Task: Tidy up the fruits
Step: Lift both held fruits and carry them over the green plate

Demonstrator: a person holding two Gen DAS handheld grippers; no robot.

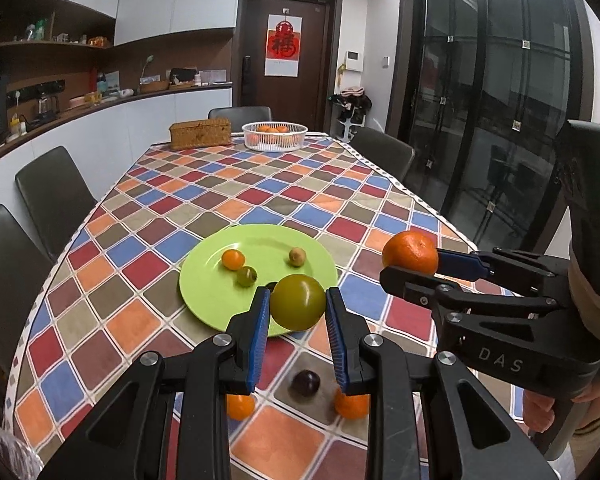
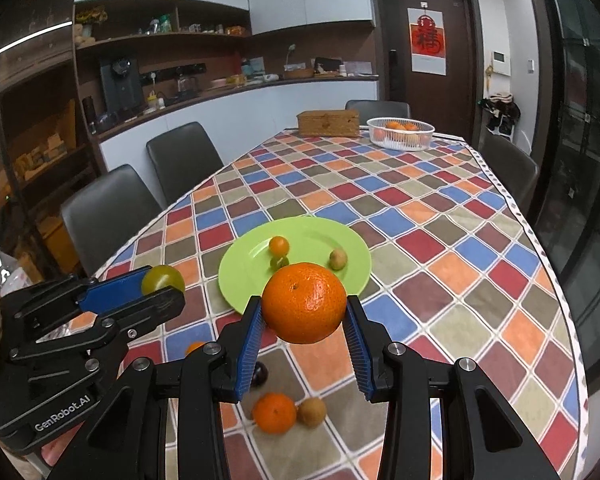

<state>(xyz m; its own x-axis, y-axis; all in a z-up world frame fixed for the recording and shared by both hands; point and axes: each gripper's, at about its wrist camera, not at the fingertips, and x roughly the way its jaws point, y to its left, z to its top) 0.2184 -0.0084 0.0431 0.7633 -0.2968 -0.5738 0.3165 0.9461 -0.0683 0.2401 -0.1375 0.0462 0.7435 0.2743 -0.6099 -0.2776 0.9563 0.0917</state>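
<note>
On the left side, over the checkered desk [image 1: 148, 248], our left claw [image 1: 298, 312] is clamped on a green fruit [image 1: 297, 301], pinched across its middle between the blue pads so it rides clear of the cloth. It hangs just over the near rim of the green plate [image 1: 220, 300], so we judge the plate is the drop spot.

On the plate: a small orange [image 1: 233, 259], a small green fruit [image 1: 246, 275] touching it, and a tan fruit [image 1: 297, 257] apart to the right. Open plate surface remains in front of those three, so we see nothing blocking a set-down there.

To the right, our right claw [image 2: 305, 318] is clamped on a big orange [image 2: 304, 303], also lifted, near the plate's right edge. Both claws sit close side by side; we'd watch for them bumping if both go in together.

Loose on the desk below the claws: a dark plum [image 1: 306, 383], an orange [image 2: 274, 413] and a brown fruit [image 2: 311, 411] next to it, plus another orange [image 1: 240, 406] further left. Far end: wicker box [image 1: 200, 133] and white basket [image 1: 275, 136] with oranges, well apart.
</note>
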